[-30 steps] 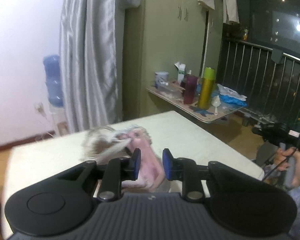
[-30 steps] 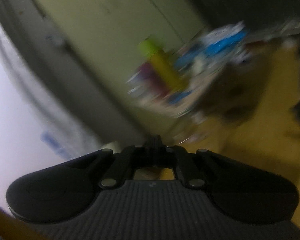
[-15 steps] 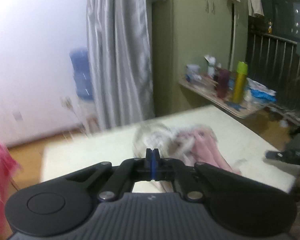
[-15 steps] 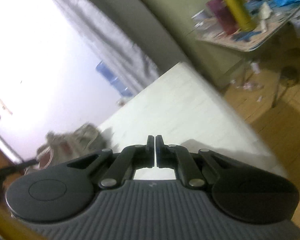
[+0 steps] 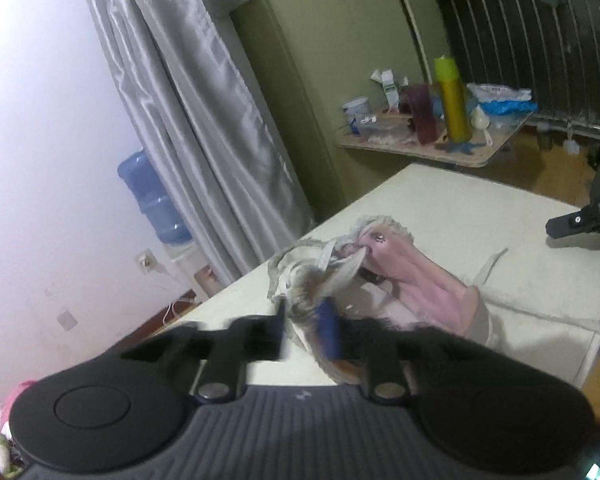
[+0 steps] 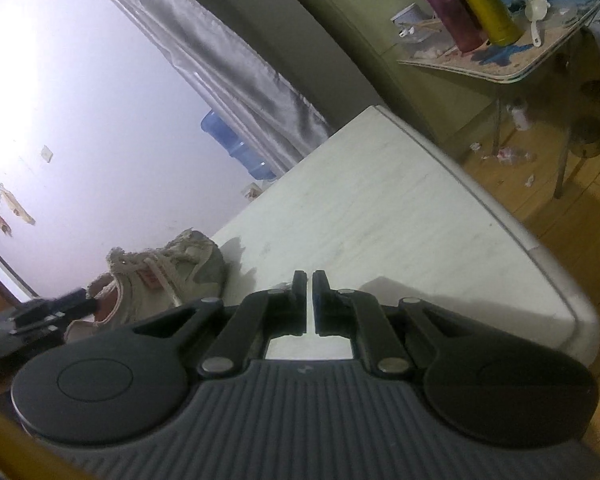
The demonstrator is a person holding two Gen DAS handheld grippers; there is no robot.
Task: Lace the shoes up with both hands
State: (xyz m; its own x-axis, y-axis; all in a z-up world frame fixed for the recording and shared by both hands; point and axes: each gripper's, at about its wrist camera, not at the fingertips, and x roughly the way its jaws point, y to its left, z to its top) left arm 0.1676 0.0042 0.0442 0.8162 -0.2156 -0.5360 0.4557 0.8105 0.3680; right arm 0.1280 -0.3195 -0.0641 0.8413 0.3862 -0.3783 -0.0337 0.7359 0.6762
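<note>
A worn beige and grey shoe [image 5: 420, 280] with pink lining and white laces [image 5: 340, 272] lies on the white table [image 5: 460, 208]. My left gripper [image 5: 304, 324] is at the shoe's near end, blurred. Its jaws are opening, and the shoe's grey edge lies between them without a clear press. One loose lace end [image 5: 490, 266] trails on the table beyond the shoe. My right gripper [image 6: 310, 292] is shut with only a thin slit and nothing in it, hovering over bare table [image 6: 380, 208]. The right wrist view shows the shoe [image 6: 168, 276] at the left, with the left gripper [image 6: 60, 304] at its opening.
A cluttered side table [image 5: 440, 148] with a yellow-green bottle [image 5: 452, 100] and a maroon cup stands beyond the white table. A grey curtain [image 5: 188, 100] and a blue water jug [image 5: 152, 196] are against the wall. A metal railing runs at the far right. The floor is wood.
The left jaws were apart, shut half a second ago, and stand apart again while the view has rolled. The right gripper swung from the side table toward the white table, then held still.
</note>
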